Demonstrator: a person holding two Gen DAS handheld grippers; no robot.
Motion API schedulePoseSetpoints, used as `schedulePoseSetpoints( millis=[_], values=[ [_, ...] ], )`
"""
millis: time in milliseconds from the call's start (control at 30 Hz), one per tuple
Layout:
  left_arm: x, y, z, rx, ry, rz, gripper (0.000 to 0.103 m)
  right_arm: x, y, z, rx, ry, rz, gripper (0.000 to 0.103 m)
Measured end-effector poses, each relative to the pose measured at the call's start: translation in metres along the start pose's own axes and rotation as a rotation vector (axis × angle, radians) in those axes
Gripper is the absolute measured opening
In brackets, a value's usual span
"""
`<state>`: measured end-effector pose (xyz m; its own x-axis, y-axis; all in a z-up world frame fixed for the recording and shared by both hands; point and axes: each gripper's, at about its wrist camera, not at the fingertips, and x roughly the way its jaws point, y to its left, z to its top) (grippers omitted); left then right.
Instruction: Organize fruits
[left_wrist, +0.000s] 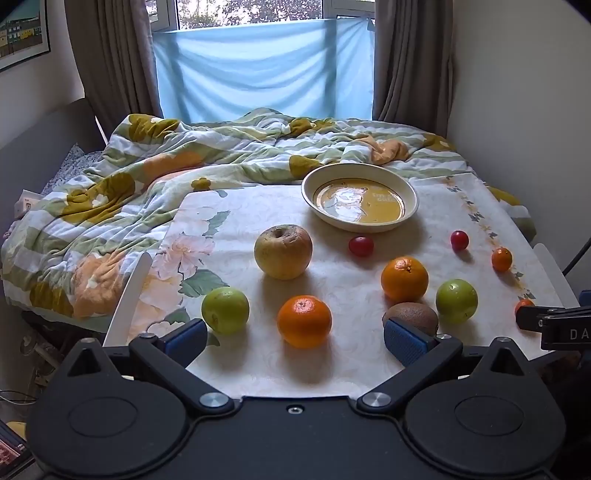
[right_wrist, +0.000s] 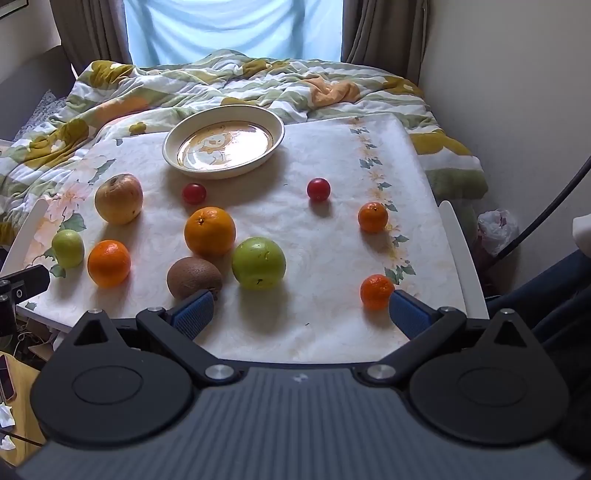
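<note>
- The left gripper (left_wrist: 295, 338) is seen with its blue-padded fingers (left_wrist: 404, 339) spread wide and nothing held; a large round orange (left_wrist: 304, 321) lies in line between them, untouched.
- The right gripper (right_wrist: 301, 312) is likewise spread and empty, above bare cloth at the near edge of the white floral-clothed surface (right_wrist: 332, 240).
- A small mandarin (right_wrist: 376, 291) is found just beside its right finger, a brown kiwi (right_wrist: 194, 277) just beside the left one.
- The cream shallow bowl (right_wrist: 225, 142) is set empty near the far edge.
- Open room is left between the big green apple (right_wrist: 258, 262) and the right-hand edge.
- The yellowish wrinkled apple (left_wrist: 283, 252) is kept well inside the left edge.
</note>
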<state>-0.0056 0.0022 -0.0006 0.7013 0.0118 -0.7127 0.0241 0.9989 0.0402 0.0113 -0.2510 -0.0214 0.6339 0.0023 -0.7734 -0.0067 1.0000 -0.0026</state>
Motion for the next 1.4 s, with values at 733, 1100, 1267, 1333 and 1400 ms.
schedulePoseSetpoints(
  millis=[733, 1100, 1267, 1333, 1400],
  values=[
    [-0.0010, 0.0009, 0.0004, 0.001, 0.000, 0.004, 0.103, -0.0005, -0.0006, 0.0009, 0.001, 0.004, 0.006, 0.103],
    [0.0011, 0.0032, 0.0008, -0.001, 0.004, 0.006, 0.103, 0.0008, 0.0011, -0.0007, 0.001, 0.016, 0.006, 0.103],
    [0.0028, 0.0042, 0.0018, -0.002, 0.008, 0.010, 0.103, 0.0013, 0.0011, -0.0015, 0.001, 0.021, 0.008, 0.103],
    [0.0026, 0.0041, 0.0017, -0.002, 0.008, 0.008, 0.103, 0.0014, 0.0012, -0.0012, 0.001, 0.021, 0.007, 0.103],
    [0.0028, 0.0044, 0.0017, -0.002, 0.008, 0.009, 0.103, 0.0013, 0.0008, -0.0006, 0.000, 0.022, 0.007, 0.103]
  ],
)
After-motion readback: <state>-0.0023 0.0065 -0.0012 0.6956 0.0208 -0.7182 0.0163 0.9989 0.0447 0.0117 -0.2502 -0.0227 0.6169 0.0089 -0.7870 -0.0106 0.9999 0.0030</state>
